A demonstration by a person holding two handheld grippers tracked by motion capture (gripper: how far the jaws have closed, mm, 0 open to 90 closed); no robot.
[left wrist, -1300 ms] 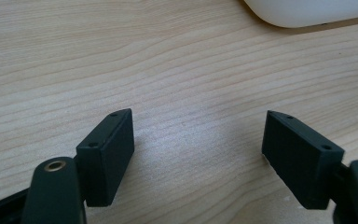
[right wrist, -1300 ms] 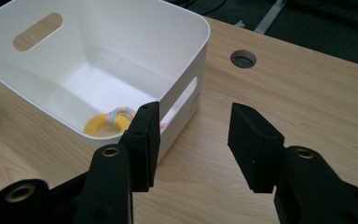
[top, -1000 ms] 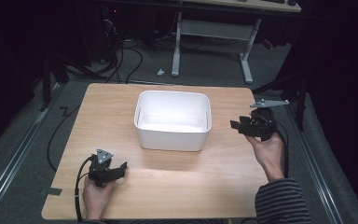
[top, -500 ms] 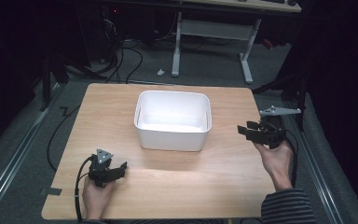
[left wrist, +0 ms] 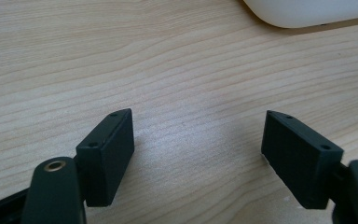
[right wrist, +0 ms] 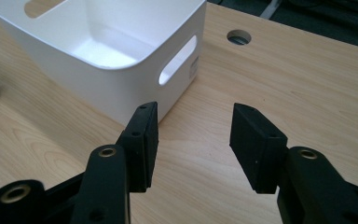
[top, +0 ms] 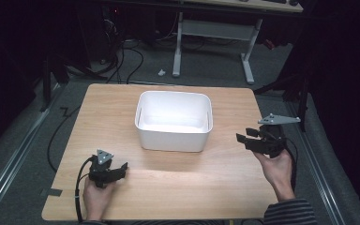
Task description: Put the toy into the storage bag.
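White rectangular plastic bin [top: 174, 121] with rounded corners is sitting upright on the light wooden worktop [top: 168, 178], toward the far middle. Open top is facing up; interior is showing bare white. An oval handle slot [right wrist: 177, 59] is cut through one short wall, and a small label is sitting beside it.

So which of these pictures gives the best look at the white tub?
The high view: the white tub is seen whole from above, open and empty, mid-table. The right gripper view catches one corner, the inside and a handle slot beyond its jaws. The left gripper view has just a sliver of its base at the top edge.
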